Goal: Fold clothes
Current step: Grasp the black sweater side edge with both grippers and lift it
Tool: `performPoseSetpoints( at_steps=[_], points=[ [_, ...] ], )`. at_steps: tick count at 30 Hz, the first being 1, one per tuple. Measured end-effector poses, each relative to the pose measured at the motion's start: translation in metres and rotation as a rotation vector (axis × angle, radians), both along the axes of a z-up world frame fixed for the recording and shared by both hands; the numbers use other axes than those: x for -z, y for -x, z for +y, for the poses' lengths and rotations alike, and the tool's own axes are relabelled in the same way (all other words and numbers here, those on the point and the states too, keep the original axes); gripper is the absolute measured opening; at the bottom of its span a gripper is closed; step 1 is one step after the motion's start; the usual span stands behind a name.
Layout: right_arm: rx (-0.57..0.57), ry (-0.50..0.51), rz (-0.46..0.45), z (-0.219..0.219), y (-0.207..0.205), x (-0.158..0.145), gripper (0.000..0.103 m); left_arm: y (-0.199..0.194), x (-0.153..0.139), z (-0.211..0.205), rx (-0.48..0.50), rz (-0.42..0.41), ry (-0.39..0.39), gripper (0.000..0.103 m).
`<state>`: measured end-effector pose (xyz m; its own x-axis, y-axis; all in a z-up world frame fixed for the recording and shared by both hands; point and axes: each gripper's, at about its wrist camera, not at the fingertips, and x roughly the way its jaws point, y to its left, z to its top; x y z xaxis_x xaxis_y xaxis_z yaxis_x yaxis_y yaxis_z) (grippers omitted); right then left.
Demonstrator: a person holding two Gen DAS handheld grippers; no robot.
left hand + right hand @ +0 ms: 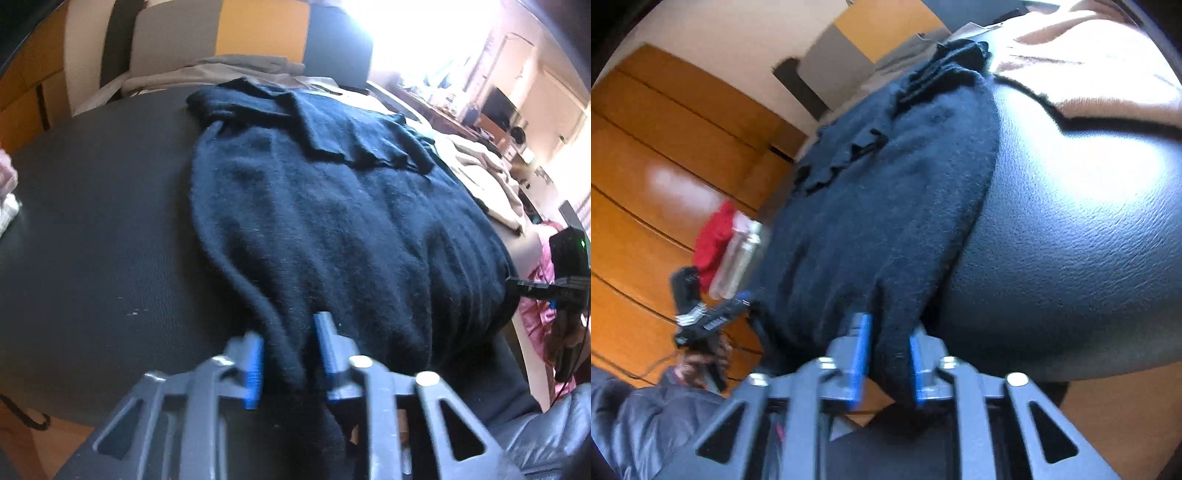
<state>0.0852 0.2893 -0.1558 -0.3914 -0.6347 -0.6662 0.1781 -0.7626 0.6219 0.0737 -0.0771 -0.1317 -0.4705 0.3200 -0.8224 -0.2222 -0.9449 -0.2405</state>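
A dark navy knit sweater [332,206] lies spread on a black leather-like tabletop [96,229], its sleeves folded across the far end. My left gripper [290,354] is shut on the near hem, a fold of the knit pinched between its blue pads. In the right wrist view the same sweater [879,206] runs away up the table [1071,258]. My right gripper [888,360] is shut on the hem's other near corner, with cloth bunched between its blue pads. The other gripper [709,321] shows at lower left, held by a hand.
Beige and tan garments [491,173] lie beyond the sweater's right side, and grey cloth [229,74] is piled at the far end. A red cloth [714,240] and a clear bottle [737,258] sit past the table's left edge. Orange wooden floor [646,184] surrounds the table.
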Motion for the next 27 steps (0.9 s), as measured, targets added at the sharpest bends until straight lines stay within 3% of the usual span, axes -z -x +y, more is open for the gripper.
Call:
performPoseSetpoints(
  at_steps=[3,6,10,16,22,27],
  points=[
    [-0.024,0.026,-0.041,-0.002,0.005,-0.003,0.007,0.007,-0.003,-0.015,0.007,-0.066,-0.142,0.007],
    [-0.041,0.115,-0.039,-0.001,0.01,-0.012,0.007,0.011,-0.017,-0.028,0.057,-0.072,-0.329,0.007],
    [-0.039,0.267,0.018,0.003,0.021,-0.034,0.007,0.019,-0.038,-0.042,0.107,-0.041,-0.469,0.007],
    [-0.027,0.374,0.054,0.011,0.04,-0.055,0.007,0.049,-0.059,-0.069,0.103,-0.004,-0.674,0.007],
    [0.046,0.406,0.118,0.031,0.092,-0.083,0.007,0.108,-0.09,-0.08,0.094,0.077,-0.764,0.007],
    [0.147,0.382,0.141,0.053,0.183,-0.087,0.007,0.193,-0.089,-0.072,0.059,0.073,-0.74,0.007]
  ],
)
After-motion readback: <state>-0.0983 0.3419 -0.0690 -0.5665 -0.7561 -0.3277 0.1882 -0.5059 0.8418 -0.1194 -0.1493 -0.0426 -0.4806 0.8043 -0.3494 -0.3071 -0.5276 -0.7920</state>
